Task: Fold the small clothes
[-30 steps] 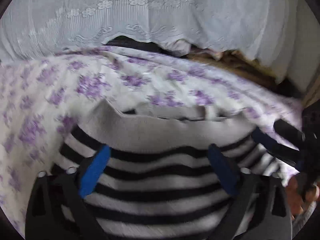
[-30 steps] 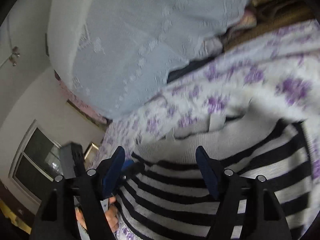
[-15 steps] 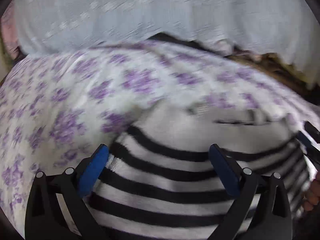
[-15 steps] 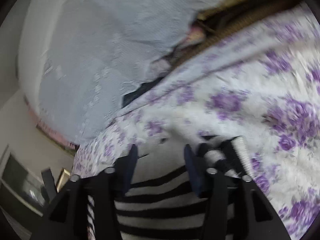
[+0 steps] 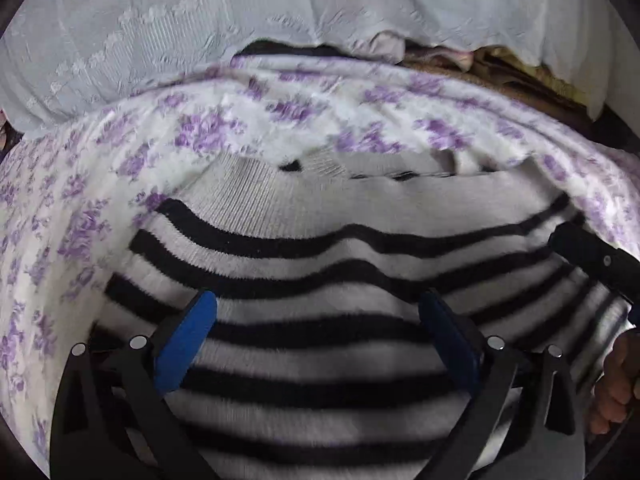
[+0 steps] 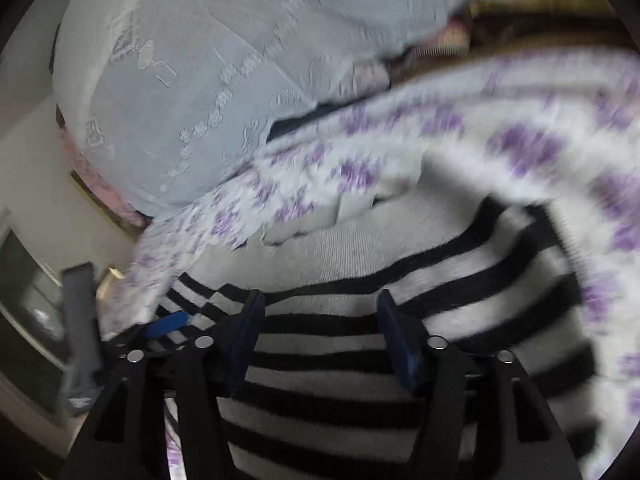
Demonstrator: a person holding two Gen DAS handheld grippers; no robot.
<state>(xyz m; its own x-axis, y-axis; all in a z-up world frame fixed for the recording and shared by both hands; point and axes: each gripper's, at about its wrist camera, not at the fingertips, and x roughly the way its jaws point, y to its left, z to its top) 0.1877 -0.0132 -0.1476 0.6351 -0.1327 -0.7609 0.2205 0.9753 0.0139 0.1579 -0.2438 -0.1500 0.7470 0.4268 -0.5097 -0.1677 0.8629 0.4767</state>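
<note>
A black-and-white striped knit garment (image 5: 320,280) with a grey band (image 5: 360,208) along its far edge lies flat on a white bedspread with purple flowers (image 5: 200,132). My left gripper (image 5: 318,300) hovers over the stripes, open wide, with nothing between its blue pads (image 5: 186,344). My right gripper (image 6: 320,300) is above the same garment (image 6: 400,320), its jaws opening, and the cloth lies below them, not pinched. One finger of the right gripper (image 5: 592,256) reaches in from the right in the left wrist view. The left gripper's blue pad (image 6: 166,324) shows at the garment's left edge.
A pale blue embroidered cloth (image 5: 240,20) drapes over a pile at the back, with brown and pink fabrics (image 5: 500,64) under its hem. A person's hand (image 5: 612,384) is at the right edge. Left of the bed are a grey object (image 6: 78,312) and a window frame (image 6: 24,280).
Both views have swung back over the striped garment after sweeping sideways. The right gripper's jaws narrowed and now stand wider again. The left gripper has come lower over the stripes.
</note>
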